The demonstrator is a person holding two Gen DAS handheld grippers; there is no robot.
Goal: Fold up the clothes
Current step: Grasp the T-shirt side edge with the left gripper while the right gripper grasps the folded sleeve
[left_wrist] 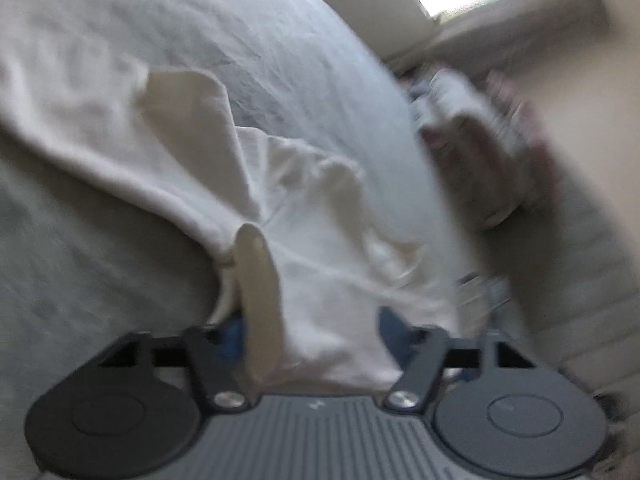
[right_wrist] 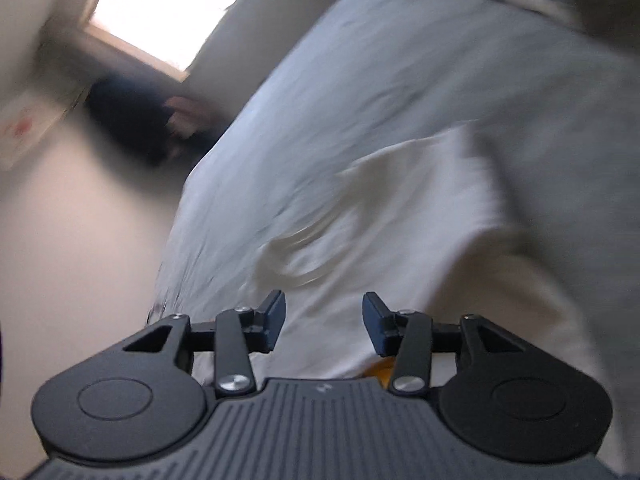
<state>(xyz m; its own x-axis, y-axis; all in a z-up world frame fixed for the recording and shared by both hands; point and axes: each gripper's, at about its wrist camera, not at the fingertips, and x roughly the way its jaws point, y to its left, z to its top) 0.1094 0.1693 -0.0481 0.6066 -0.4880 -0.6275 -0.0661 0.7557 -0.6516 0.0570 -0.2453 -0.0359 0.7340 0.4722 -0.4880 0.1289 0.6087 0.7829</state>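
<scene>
Cream garment [left_wrist: 168, 168] bunched between the left gripper [left_wrist: 316, 332] fingers; fabric covers both pads, so cannot tell whether they pinch it. Right gripper [right_wrist: 324, 322]: jaws parted, pads bare, nothing between them, poised over the garment's near part. Garment lies rumpled on the white bedsheet [left_wrist: 304, 60], which extends beyond it. Window [right_wrist: 172, 4] bright, far past the garment. Both views motion-blurred.
</scene>
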